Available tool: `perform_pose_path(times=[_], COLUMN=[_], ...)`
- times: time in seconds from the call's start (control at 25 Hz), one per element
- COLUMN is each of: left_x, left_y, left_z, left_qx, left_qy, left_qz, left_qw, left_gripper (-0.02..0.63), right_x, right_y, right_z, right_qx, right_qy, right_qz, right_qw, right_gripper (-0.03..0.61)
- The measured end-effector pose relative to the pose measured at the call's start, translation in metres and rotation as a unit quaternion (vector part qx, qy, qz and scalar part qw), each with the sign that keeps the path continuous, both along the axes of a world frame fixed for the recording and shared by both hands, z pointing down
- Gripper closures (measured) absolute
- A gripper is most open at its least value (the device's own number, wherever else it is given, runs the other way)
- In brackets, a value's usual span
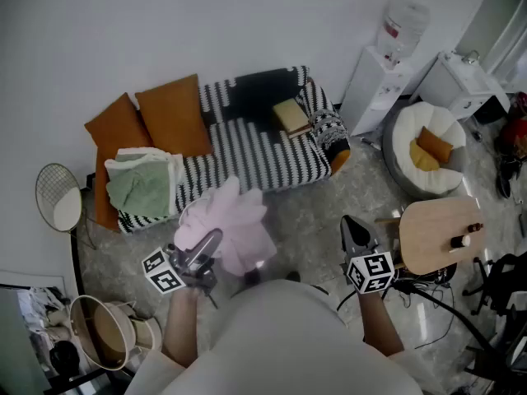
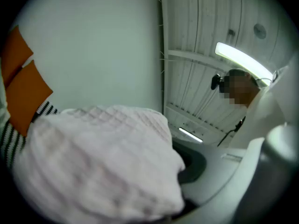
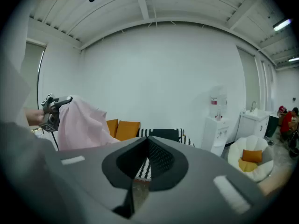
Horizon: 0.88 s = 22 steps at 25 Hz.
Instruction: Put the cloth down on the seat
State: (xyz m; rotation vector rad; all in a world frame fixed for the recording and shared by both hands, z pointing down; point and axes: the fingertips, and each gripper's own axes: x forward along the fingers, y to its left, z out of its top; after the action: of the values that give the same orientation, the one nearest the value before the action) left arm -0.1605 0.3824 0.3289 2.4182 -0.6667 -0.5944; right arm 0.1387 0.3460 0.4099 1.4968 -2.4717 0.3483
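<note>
Cloth (image 1: 232, 220): pink, quilted-looking weave, bunched and hanging in the air in front of the person, short of the sofa and above the floor.
Left gripper (image 1: 210, 245): clamped on one gathered edge of the cloth; folds spilling over the jaws and filling most of the left gripper view.
Right gripper (image 1: 355, 230): empty, jaws drawn in to a thin slit, held off to the side, well apart from the cloth.
Seat (image 1: 255, 159): black-and-white striped sofa; bare middle stretch between a folded green blanket (image 1: 140, 189) at the left end and a book (image 1: 290, 115) toward the right end; orange cushions (image 1: 174, 115) against the back.
Handling: likely light and fully limp, no stiffness to keep a shape (will drape and crumple wherever released); not fragile, not slippery, some chance of snagging on a jaw pad at release.
Hold: present pinch at the edge probably enough for carrying; second pinch by the free gripper on a far corner advisable only if a flat spread is wanted.
Risk: trailing folds catching the seat's front edge and sliding to the floor if let go too early.
</note>
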Motion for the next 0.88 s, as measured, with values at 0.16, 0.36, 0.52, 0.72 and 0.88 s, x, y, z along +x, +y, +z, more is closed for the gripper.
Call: perform_pose_path(times=[0.16, 0.36, 0.52, 0.72, 0.88], left_x=[0.001, 0.011, 0.02, 0.035, 0.048], left_y=[-0.004, -0.004, -0.004, -0.002, 0.002], left_z=[0.0, 0.0, -0.001, 0.002, 0.002], left_qx=[0.0, -0.001, -0.001, -0.001, -0.001], left_qy=[0.003, 0.002, -0.001, -0.003, 0.001], left_qz=[0.001, 0.002, 0.003, -0.001, -0.011], left_qw=[1.0, 1.0, 1.0, 1.0, 0.9999], left_gripper=[0.522, 0.522, 0.522, 0.522, 0.522], right_x=[0.0, 0.007, 0.014, 0.033, 0.054], right_y=[-0.005, -0.006, -0.007, -0.005, 0.0], right_z=[0.0, 0.0, -0.002, 0.004, 0.01], right_qx=[0.0, 0.003, 0.002, -0.002, -0.008], right_qy=[-0.001, -0.004, -0.012, -0.018, -0.019], right_qz=[-0.002, -0.007, -0.007, -0.002, 0.002], right_qw=[1.0, 1.0, 1.0, 1.0, 1.0], right_gripper=[0.575, 0.575, 0.575, 0.575, 0.575])
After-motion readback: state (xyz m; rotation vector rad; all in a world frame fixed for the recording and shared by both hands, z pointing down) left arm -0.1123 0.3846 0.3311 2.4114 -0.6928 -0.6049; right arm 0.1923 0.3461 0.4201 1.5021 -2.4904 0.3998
